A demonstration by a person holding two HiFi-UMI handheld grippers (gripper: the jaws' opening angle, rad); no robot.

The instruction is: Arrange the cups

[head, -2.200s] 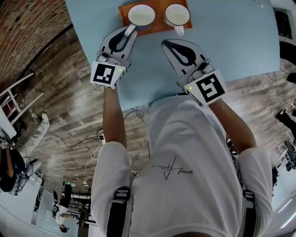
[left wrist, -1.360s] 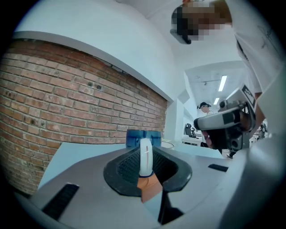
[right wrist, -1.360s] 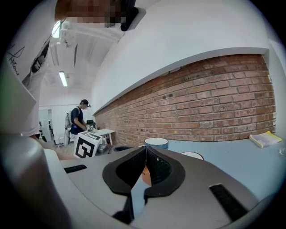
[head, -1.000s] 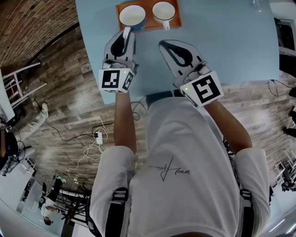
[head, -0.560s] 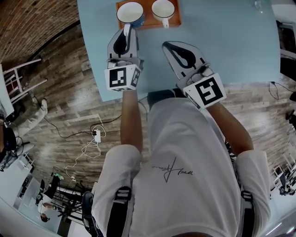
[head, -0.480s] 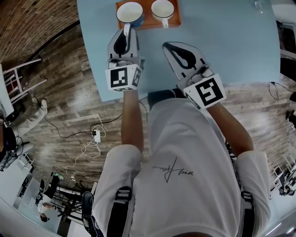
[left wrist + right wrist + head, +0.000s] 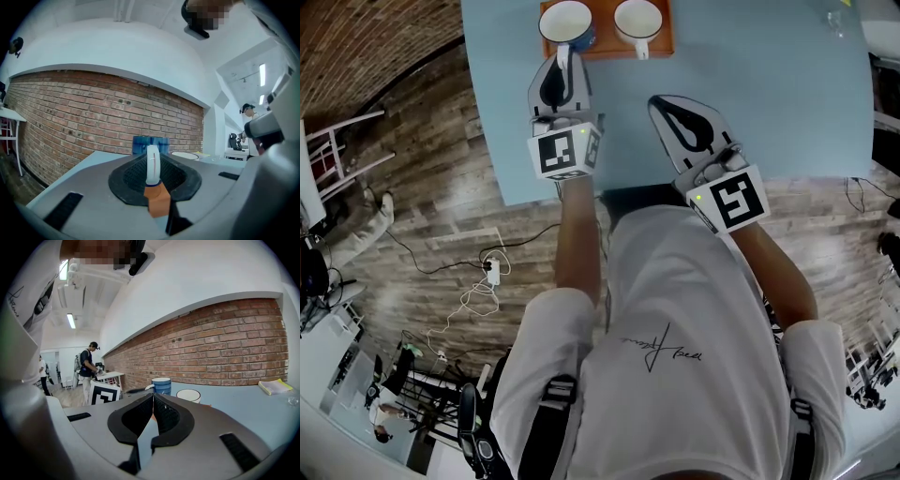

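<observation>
An orange tray (image 7: 605,44) lies at the far edge of the light blue table (image 7: 769,66). On it stand a blue-striped cup (image 7: 565,22) at the left and a white cup (image 7: 639,21) at the right. My left gripper (image 7: 564,56) is shut on the blue cup's white handle (image 7: 153,158), which stands upright between the pads, with the blue-striped cup (image 7: 150,144) just behind it. My right gripper (image 7: 660,100) hovers over the bare table short of the tray, jaws shut on nothing. The right gripper view shows the blue-striped cup (image 7: 161,385) and the white cup (image 7: 189,395) ahead.
The table's near edge runs just under both gripper cubes, close to my body. A yellow pad (image 7: 271,386) lies far right on the table. A brick wall stands behind the table. A person (image 7: 86,369) stands far off at the left, and cables (image 7: 487,281) lie on the wooden floor.
My left gripper's rear has swung right, so it points straighter at the blue cup while still holding the handle. The right gripper has drifted right and back from the tray.
</observation>
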